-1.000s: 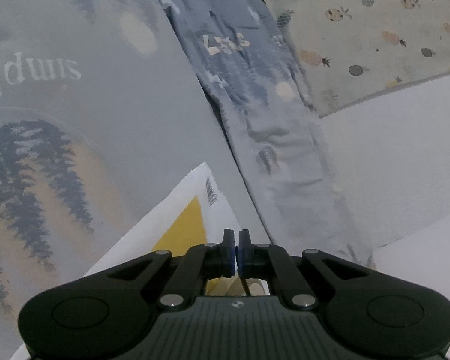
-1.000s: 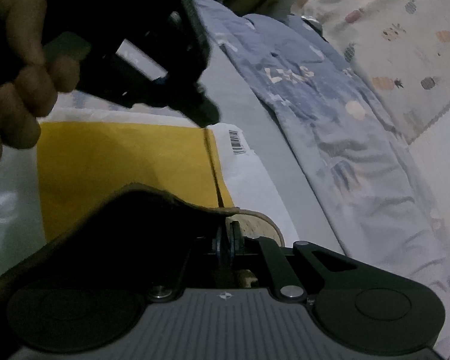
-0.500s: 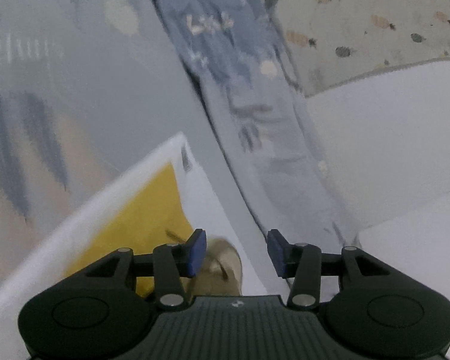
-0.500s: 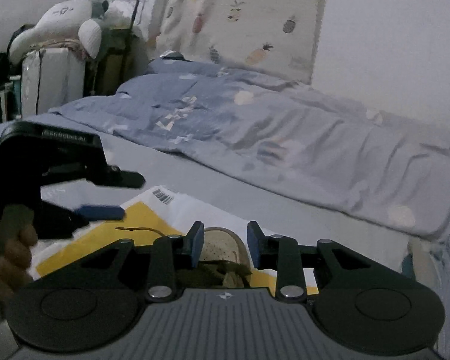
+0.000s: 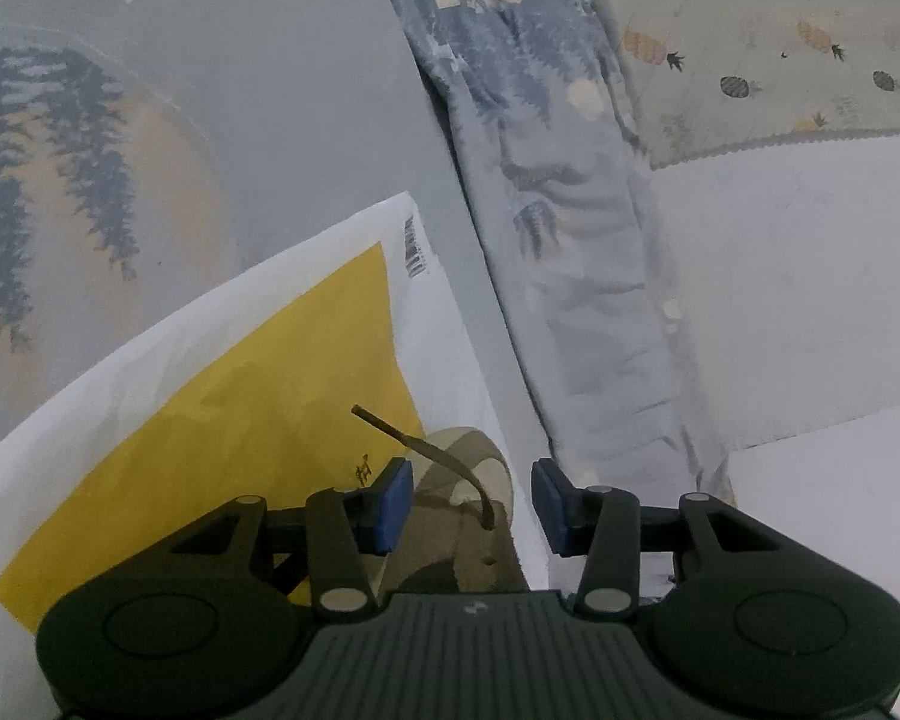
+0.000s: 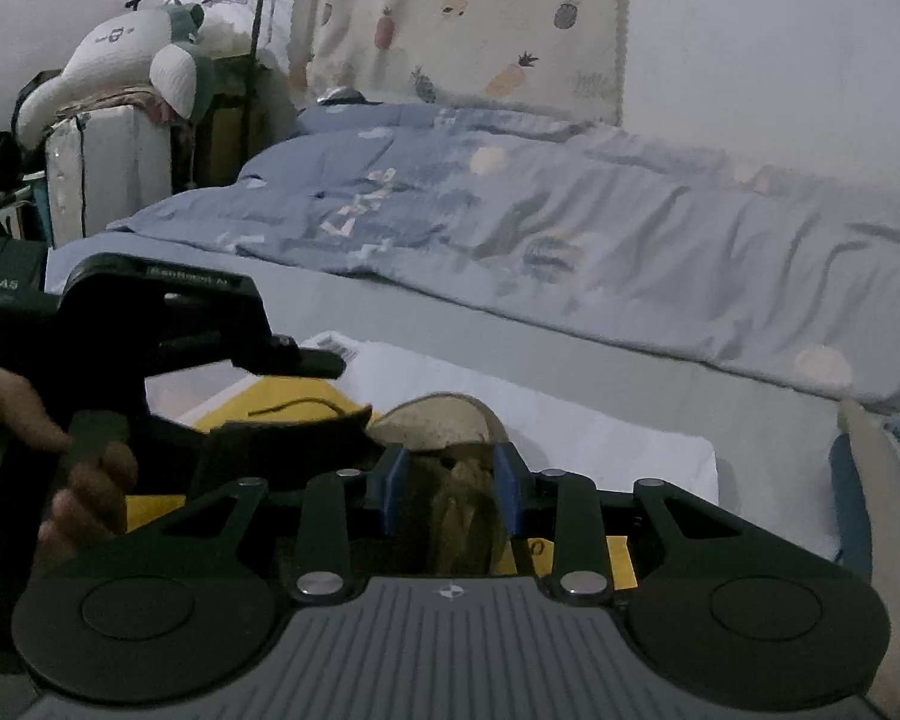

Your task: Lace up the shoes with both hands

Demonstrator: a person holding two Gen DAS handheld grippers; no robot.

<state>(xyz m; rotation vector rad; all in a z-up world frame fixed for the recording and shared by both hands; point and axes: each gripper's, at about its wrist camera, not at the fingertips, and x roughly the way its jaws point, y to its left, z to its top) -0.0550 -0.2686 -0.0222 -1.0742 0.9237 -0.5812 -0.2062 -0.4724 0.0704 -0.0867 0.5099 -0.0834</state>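
Observation:
A beige shoe (image 5: pixel 468 462) lies on a yellow envelope (image 5: pixel 240 420) over a white mailing bag (image 5: pixel 444 324) on the bed. A dark lace end (image 5: pixel 390 429) sticks up out of the shoe, free. My left gripper (image 5: pixel 471 504) straddles the shoe's rounded end. Its jaws are closing, and the blue pads (image 5: pixel 393 501) stand clear of the shoe. In the right wrist view, my right gripper (image 6: pixel 450 480) is open, its pads either side of the shoe's (image 6: pixel 444 420) laced top. The left gripper (image 6: pixel 336 393) shows there at the left, held by a hand (image 6: pixel 84 480).
A rumpled blue duvet (image 6: pixel 510 228) lies along the bed behind the shoe. A pineapple-print cloth (image 6: pixel 468 18) hangs on the white wall. A plush toy (image 6: pixel 132 60) sits on stacked items at the far left. Grey tree-print sheet (image 5: pixel 60 120) spreads to the left.
Both grippers were shut a second ago and now stand open around the shoe. The right gripper rolled to level and rose. The lace end now stands free.

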